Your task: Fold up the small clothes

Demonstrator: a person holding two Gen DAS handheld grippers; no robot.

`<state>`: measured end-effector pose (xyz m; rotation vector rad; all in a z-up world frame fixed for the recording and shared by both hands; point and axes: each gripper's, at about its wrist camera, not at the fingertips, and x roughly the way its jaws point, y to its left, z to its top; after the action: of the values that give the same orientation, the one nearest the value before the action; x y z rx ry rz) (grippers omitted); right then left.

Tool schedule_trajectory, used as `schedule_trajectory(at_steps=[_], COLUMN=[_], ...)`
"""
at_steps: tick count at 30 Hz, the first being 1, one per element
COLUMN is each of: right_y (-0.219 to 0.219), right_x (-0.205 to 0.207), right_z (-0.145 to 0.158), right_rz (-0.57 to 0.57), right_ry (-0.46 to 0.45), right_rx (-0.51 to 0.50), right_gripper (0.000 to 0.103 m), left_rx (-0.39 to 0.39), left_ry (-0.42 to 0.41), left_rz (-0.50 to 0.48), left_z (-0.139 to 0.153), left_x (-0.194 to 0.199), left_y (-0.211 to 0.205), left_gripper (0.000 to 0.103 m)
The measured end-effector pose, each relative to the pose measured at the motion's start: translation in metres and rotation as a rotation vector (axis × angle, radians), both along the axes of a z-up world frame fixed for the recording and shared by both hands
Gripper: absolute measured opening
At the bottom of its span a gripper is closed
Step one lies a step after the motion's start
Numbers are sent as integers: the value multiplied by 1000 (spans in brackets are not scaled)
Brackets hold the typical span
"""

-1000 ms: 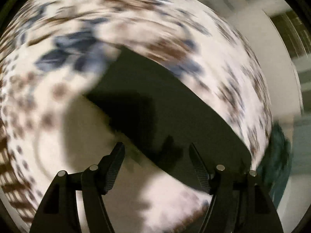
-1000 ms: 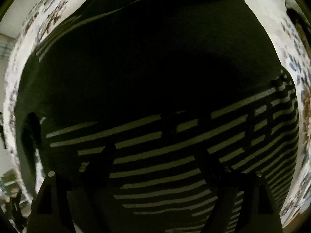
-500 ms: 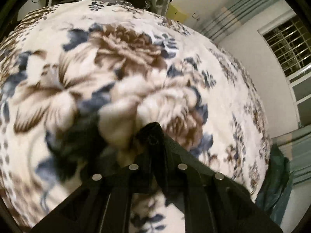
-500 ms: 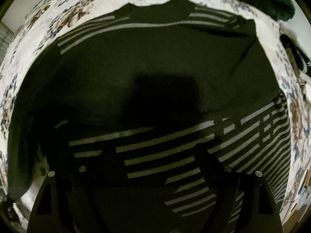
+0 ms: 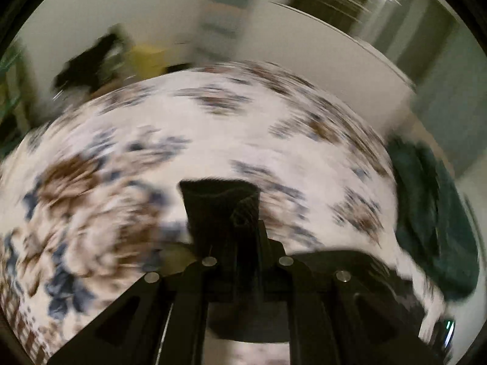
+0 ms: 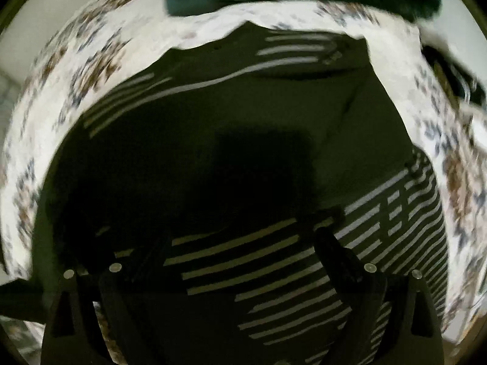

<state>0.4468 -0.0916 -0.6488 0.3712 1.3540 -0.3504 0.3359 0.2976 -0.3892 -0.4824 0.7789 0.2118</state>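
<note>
Pinching black garment (image 5: 220, 210) at frame centre, left gripper (image 5: 240, 228) is clamped; right gripper (image 6: 240, 243) spread apart low over its stripes.

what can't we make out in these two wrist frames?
- Left wrist: motion blur smears the floral blanket and the clutter by the far wall; what that clutter is cannot be told.
- Left wrist: the dark cloth pinched in the left gripper is cut off by the jaws; which part it is stays unclear.
- Right wrist: shadow hides the striped garment centre and the right gripper's left finger; near hem is cut off.
</note>
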Motion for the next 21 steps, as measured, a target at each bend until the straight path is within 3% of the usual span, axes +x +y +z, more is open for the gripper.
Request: schedule_trajectory(at_steps=[3,6,13,18,20,21], right_y=[-39,-91,-221,-298,-322,-332], right_x=[-8,-20,-61,-91,-100,-103], right_z=[-6,-11,-13,-10,-5,-2], right_rz=[-67,-126,-212,-247,-241,-236], right_ry=[7,6,25,50,44,40], right_rx=[69,106,115,140,169,186], right_gripper=[96,96,96,96,96,96], left_rx=[-13,-15,-44,52,45,45], left_ry=[27,55,105,209,198,177], left_rz=[-172,-365,-712,-723,-705,-692], left_z=[2,-5,-18,-30,-30,-29], left_x=[37,63,77,78,76,72], left_y=[-93,-212,-472,-573,-577,-575], left_gripper=[7,7,8,15,28,41])
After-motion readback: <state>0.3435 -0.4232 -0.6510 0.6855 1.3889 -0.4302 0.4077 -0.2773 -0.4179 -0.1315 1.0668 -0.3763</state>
